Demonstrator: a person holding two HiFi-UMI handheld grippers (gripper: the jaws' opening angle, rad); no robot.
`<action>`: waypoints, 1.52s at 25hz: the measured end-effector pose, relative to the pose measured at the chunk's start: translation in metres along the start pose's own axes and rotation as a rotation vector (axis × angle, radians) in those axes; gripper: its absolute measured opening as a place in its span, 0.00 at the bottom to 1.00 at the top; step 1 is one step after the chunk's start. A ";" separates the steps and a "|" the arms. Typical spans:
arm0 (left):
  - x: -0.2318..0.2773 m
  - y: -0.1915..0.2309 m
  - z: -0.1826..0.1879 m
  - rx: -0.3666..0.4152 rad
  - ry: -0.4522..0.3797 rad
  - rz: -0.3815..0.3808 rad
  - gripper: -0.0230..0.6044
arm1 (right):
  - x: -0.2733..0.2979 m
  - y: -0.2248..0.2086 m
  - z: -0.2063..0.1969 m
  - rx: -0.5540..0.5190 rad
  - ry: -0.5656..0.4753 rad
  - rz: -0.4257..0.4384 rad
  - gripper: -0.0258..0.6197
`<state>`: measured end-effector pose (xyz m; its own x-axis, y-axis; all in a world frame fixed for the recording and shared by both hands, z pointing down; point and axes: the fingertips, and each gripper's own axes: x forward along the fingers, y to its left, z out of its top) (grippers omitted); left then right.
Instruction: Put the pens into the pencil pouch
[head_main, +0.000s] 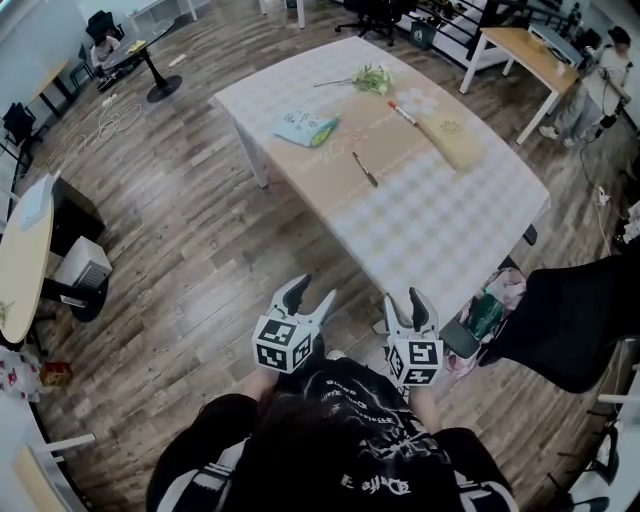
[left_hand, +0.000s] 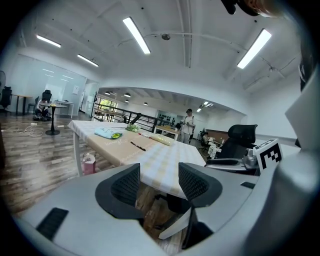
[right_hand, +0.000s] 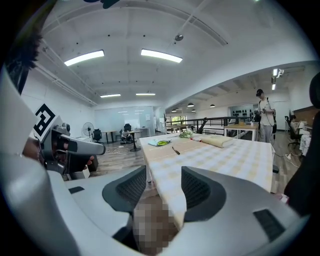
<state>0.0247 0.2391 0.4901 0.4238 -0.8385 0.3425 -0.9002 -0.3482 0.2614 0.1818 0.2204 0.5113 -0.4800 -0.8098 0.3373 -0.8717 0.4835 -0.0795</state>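
Between the jaws of the left gripper (left_hand: 160, 176): nothing is held; the pads are set apart and only floor and the table's underside are seen through the gap.
Between the jaws of the right gripper (right_hand: 164, 186): nothing is held here either; the jaws are spread wide.
Step in hand: the approach to the table is judged to be the step; no pen is touched and the pouch is well ahead of both grippers.
Floor (head_main: 200, 240): bare wood is left open ahead of the left gripper and out to its side.
Chair (head_main: 580, 320): a black chair is parked beside the right gripper, with bags (head_main: 490, 305) between it and the table's near corner; room is tight on that side.
Table (head_main: 440, 220): its near edge runs just ahead of both grippers and has to be cleared before any reach.
Black pen (head_main: 365, 168): the nearest pen, it is laid alone, ahead of the left gripper.
Teal packet (head_main: 306, 128): it is set beyond that pen, to the left.
Red pen (head_main: 403, 113): it is laid farther off, just beside the pouch; contact cannot be told.
Pencil pouch (head_main: 452, 140): tan and flat, it is farthest from the right gripper; its opening cannot be made out.
Next move: a reach over the edge is called for, one gripper lowered onto the black pen, the other probably needed at the pouch.
Green sprig (head_main: 372, 78): it is left at the far end, out of the way.
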 end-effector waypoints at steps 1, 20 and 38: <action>0.005 0.003 0.001 0.000 0.003 0.000 0.42 | 0.004 -0.002 0.000 0.002 0.001 0.001 0.37; 0.132 0.127 0.078 0.090 0.042 -0.088 0.42 | 0.162 -0.023 0.050 0.034 0.038 -0.066 0.35; 0.220 0.287 0.152 0.111 0.084 -0.183 0.42 | 0.329 -0.009 0.111 0.104 0.036 -0.230 0.33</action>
<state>-0.1560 -0.1089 0.5031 0.5840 -0.7206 0.3738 -0.8108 -0.5395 0.2270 0.0204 -0.0873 0.5185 -0.2655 -0.8815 0.3905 -0.9640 0.2496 -0.0919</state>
